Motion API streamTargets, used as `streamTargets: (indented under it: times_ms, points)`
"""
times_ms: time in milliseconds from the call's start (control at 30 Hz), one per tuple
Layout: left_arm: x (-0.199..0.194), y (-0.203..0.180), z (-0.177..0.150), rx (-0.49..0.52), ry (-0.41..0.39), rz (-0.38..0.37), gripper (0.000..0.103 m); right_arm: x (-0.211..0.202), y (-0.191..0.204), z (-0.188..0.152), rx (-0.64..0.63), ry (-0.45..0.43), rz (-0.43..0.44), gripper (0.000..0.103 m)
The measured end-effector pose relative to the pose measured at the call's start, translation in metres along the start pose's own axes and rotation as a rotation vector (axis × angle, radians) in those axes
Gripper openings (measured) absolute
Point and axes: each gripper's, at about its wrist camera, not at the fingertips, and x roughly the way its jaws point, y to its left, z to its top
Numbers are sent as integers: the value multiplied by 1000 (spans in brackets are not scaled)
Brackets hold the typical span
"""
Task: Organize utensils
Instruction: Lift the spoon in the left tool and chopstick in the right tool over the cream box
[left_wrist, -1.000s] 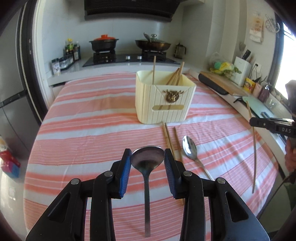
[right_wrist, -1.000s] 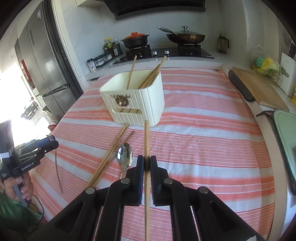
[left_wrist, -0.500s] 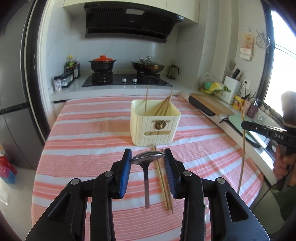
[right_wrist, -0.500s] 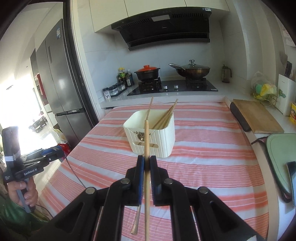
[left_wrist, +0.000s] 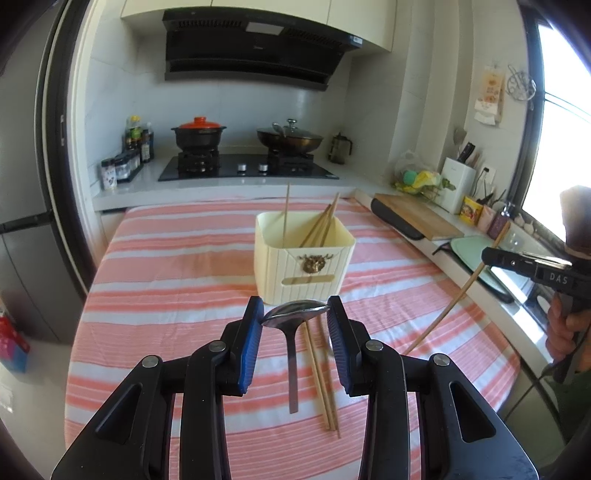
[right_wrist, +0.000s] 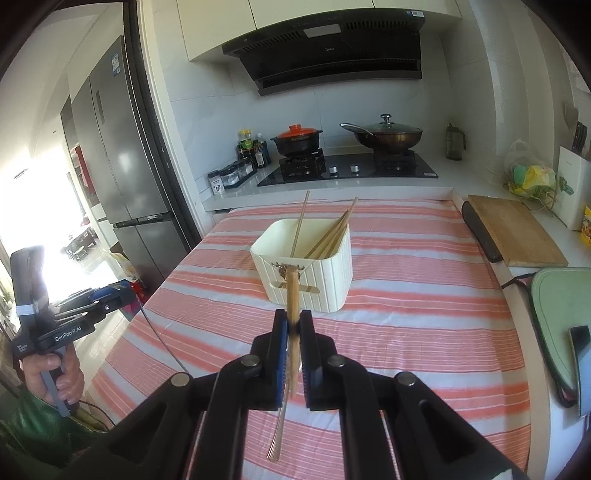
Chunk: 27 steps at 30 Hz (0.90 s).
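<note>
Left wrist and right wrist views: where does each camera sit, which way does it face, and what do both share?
Left wrist: on the left gripper, facing the stove across the striped table; its jaws hold a spoon, and the right gripper shows at the right edge.
Right wrist: on the right gripper, also facing the stove; its jaws clamp a chopstick, with the left gripper at the left edge.
Shared: the cream utensil box holding chopsticks, the table, the stove.
</note>
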Motion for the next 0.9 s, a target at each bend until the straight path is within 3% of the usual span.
streamTargets:
  times_ms: [267,633,767,900]
  points:
    - [10,8,60,-24,-26,-52,35,13,2,47,-44,-66,-25,7]
    - [62,-2,164,-1,-71,-69,35,48,-3,146,-82,-216,-44,7]
    - [104,0,182,-7,-53,-56,35,86,-9,162,-86,-189,-34,7]
    - [164,10,178,-26,50,-36,35,148,-23,156,-51,-36,-15,7]
